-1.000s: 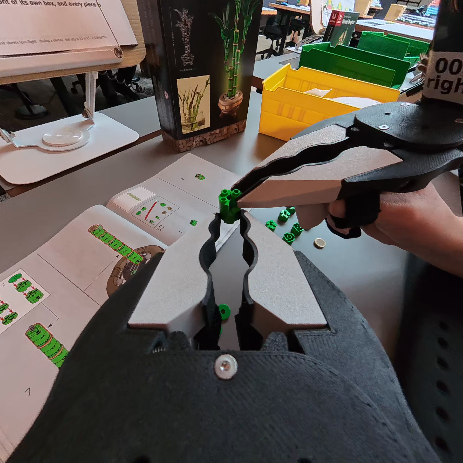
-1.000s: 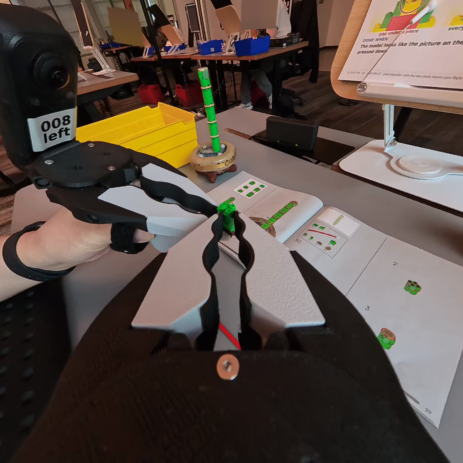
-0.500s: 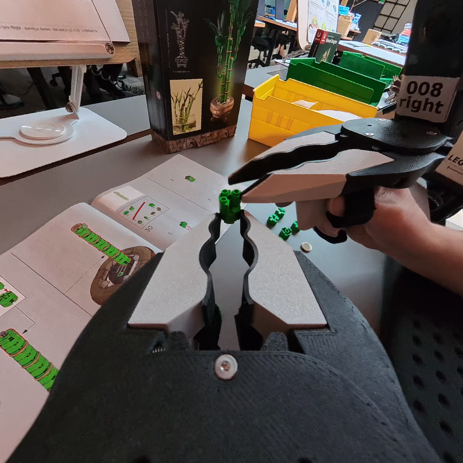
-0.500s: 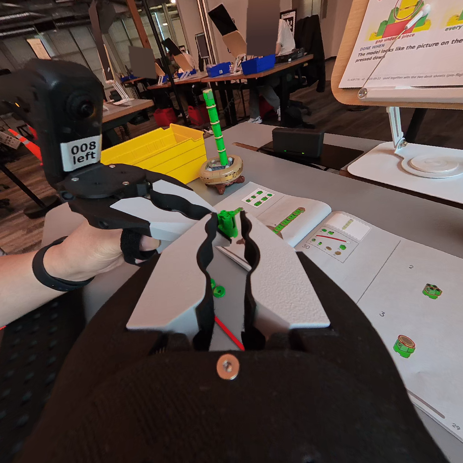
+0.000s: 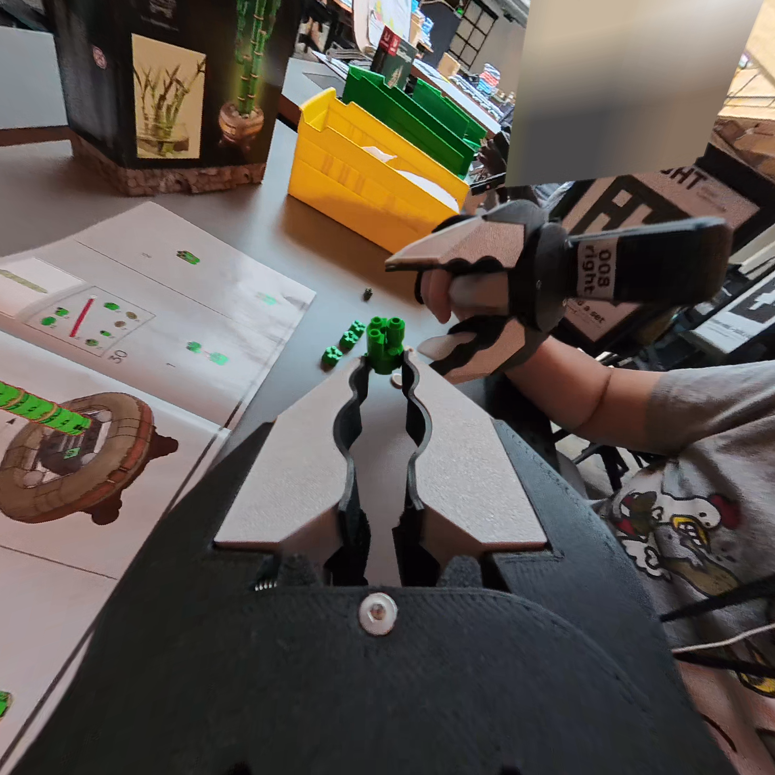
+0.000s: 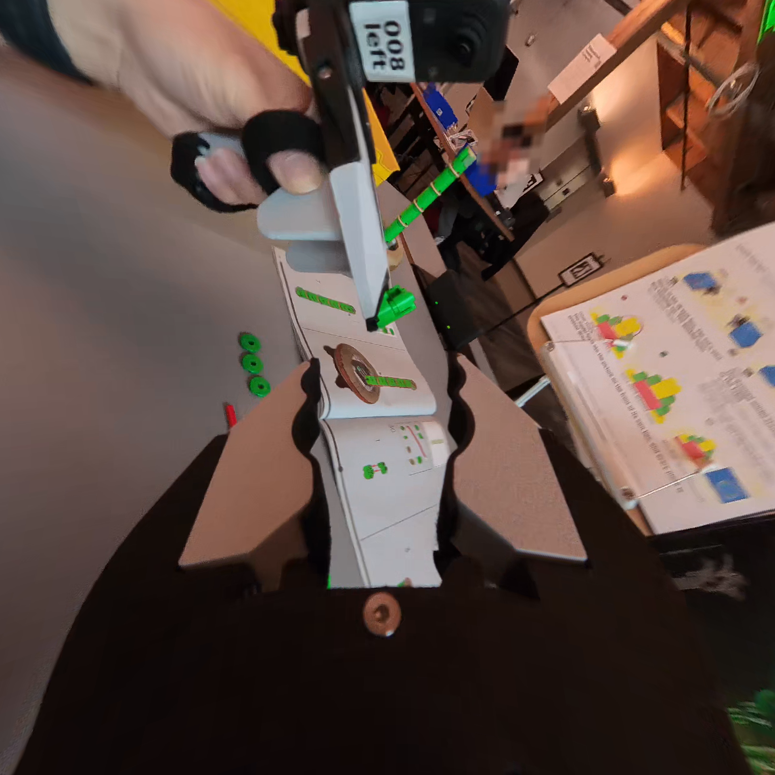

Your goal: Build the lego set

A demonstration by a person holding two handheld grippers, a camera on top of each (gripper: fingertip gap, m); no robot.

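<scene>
My left gripper [image 5: 383, 361] is shut on a small green stud assembly [image 5: 385, 341] and holds it upright above the table. It shows in the right wrist view too, where the left gripper [image 6: 374, 322] points down with the green assembly [image 6: 396, 305] at its tips. My right gripper [image 6: 383, 368] is open and empty, rolled on its side, a short way from the assembly. In the left wrist view the right gripper [image 5: 404, 306] sits to the right of the piece, jaws apart. The built bamboo stalk [image 6: 427, 195] stands beyond.
The open instruction booklet [image 5: 146, 293] lies on the left. Loose green pieces [image 5: 348, 337], green rings [image 6: 251, 362] and a red axle [image 6: 230, 415] lie on the grey table. A yellow bin [image 5: 369, 180], green bin [image 5: 411, 109] and set box [image 5: 167, 84] stand behind. Both grippers' tips are close together, under 4 cm apart.
My right gripper has let go of the green assembly, opened, pulled back to the right and rolled sideways. My left gripper keeps hold of the assembly and has tilted.
</scene>
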